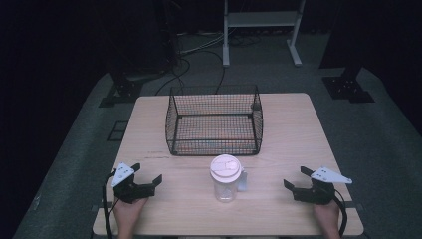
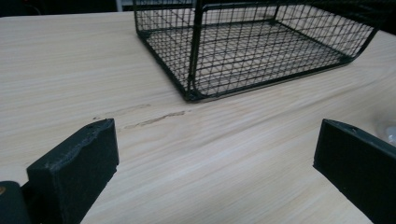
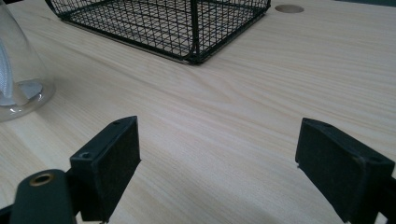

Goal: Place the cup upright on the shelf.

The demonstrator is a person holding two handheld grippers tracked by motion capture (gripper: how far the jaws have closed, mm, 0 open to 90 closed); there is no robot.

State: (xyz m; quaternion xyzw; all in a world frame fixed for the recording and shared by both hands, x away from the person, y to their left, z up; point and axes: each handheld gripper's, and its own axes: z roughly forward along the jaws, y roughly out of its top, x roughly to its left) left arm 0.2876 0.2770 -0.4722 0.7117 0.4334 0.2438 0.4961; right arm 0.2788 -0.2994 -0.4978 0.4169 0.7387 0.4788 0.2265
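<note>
Nothing started: left gripper (image 1: 148, 175) and right gripper (image 1: 295, 178) resting on bench (image 1: 149, 114), fingers wide apart, empty. Cup (image 1: 226, 178) upright between them, before empty basket (image 1: 214, 120); all left to do.

High view sits above the person's edge of the surface (image 1: 298, 124), looking forward and down; takes in the whole top plus floor beyond, far off. Left gripper view rides low, just above the wood, looking along its own two fingers (image 2: 74, 163) toward the wire basket (image 2: 252, 46), close-up. Right gripper view is equally low and near, facing along its fingers (image 3: 107, 158) toward the basket's other near corner, clear cup (image 3: 18, 70) at its left edge. All three share the basket; high view and right gripper view share the cup.
</note>
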